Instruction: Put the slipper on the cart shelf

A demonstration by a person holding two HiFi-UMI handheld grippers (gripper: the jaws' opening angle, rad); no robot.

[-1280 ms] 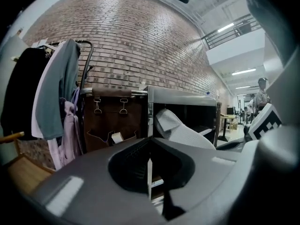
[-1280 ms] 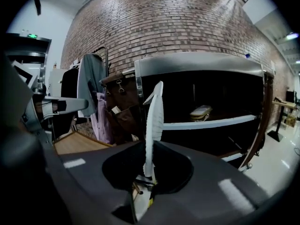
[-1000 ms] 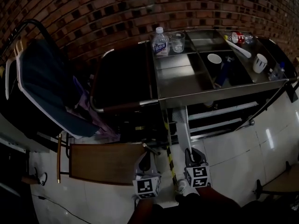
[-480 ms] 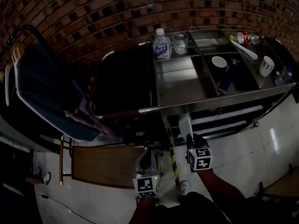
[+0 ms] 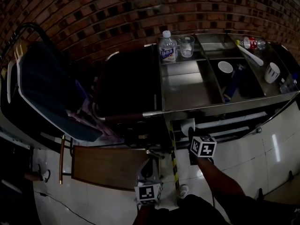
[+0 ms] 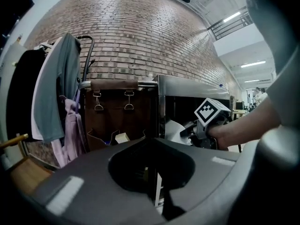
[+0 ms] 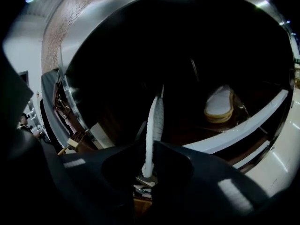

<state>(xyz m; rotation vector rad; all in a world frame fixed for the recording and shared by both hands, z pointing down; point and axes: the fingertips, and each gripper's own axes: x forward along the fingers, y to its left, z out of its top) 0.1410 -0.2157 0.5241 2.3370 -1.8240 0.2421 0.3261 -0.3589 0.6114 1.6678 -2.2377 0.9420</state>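
Right claw (image 7: 148, 170) with slipper (image 7: 154, 121) now nearer cart shelf (image 7: 243, 121); bottle (image 5: 167, 48) label unreadable.

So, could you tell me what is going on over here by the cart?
A person is working with a hand-held gripper in each hand. The right gripper is clamped on a white slipper, held edge-on and pointed into the lower shelf of the cart, where a second slipper already lies. The held slipper has not been set down yet. The left gripper is shut, holds nothing, and hangs back from the cart.
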